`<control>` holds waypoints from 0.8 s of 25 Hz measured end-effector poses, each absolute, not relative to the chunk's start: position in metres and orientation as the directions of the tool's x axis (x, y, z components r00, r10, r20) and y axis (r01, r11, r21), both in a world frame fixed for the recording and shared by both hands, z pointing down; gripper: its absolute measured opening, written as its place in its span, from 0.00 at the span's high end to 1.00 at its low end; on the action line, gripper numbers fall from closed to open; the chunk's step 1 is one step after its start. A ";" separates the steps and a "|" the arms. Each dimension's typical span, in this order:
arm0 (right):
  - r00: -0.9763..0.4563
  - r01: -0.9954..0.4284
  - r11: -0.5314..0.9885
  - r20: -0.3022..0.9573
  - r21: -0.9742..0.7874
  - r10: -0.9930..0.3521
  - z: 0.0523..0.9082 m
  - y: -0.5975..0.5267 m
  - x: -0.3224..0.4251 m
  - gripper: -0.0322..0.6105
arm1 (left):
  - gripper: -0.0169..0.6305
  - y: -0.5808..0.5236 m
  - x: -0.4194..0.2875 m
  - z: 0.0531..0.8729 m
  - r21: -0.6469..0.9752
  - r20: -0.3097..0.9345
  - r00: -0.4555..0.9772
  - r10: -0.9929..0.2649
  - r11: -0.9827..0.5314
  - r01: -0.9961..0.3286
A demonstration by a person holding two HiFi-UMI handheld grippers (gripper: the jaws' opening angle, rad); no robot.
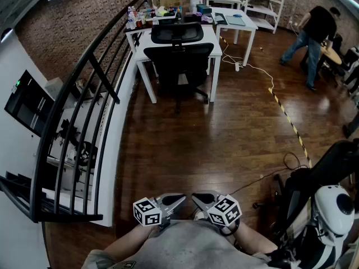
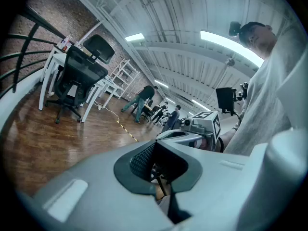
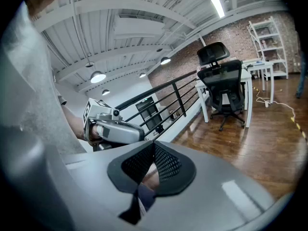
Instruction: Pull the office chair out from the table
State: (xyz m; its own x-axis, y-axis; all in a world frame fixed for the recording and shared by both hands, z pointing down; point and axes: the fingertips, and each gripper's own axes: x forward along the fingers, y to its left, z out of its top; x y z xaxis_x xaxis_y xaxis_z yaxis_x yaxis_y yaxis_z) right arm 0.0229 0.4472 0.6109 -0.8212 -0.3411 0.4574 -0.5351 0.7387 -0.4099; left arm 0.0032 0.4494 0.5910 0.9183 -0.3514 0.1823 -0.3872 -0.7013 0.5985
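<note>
The dark wooden floor [image 1: 224, 150] carries a white table [image 1: 143, 42], with the office chair [image 1: 179, 60] tucked in at its near edge, its base on the boards. Bottles [image 1: 133, 18] crowd the tabletop's far left corner. On the floor to the right lie a white cable [image 1: 255, 67] and a strip of yellow-black tape [image 1: 287, 118] — both well apart from the chair.

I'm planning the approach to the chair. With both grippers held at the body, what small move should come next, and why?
Probably a step forward across the wooden floor toward the office chair. It sits tucked under the white table on the far side, well apart from the left gripper and right gripper. Both are shut and empty, so nothing can be gripped from here.
</note>
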 end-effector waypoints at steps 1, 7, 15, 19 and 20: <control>-0.820 -0.536 0.740 0.458 -0.407 -0.343 0.610 0.444 0.027 0.94 | 1.00 0.446 0.006 0.590 0.594 0.182 0.916 -0.358 -0.703 -0.392; -0.819 -0.541 0.743 0.447 -0.393 -0.360 0.604 0.419 0.044 0.94 | 1.00 0.421 0.016 0.582 0.570 0.174 0.900 -0.400 -0.704 -0.423; -0.794 -0.571 0.754 0.454 -0.325 -0.405 0.595 0.352 0.048 0.94 | 0.99 0.345 0.017 0.563 0.506 0.154 0.892 -0.426 -0.741 -0.441; -0.767 -0.605 0.749 0.452 -0.271 -0.456 0.583 0.289 0.043 0.94 | 0.99 0.283 0.012 0.544 0.453 0.122 0.896 -0.428 -0.779 -0.434; -0.760 -0.613 0.745 0.450 -0.261 -0.468 0.580 0.272 0.041 0.94 | 1.00 0.267 0.010 0.540 0.434 0.119 0.898 -0.425 -0.791 -0.431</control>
State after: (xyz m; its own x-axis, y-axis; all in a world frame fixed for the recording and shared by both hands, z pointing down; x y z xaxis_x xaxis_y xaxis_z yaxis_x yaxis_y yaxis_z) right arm 0.0410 0.2724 0.5797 -0.7603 -0.4680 0.4505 -0.6135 0.7453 -0.2611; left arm 0.0097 0.2666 0.5399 0.8976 -0.4245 0.1188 -0.4315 -0.7907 0.4343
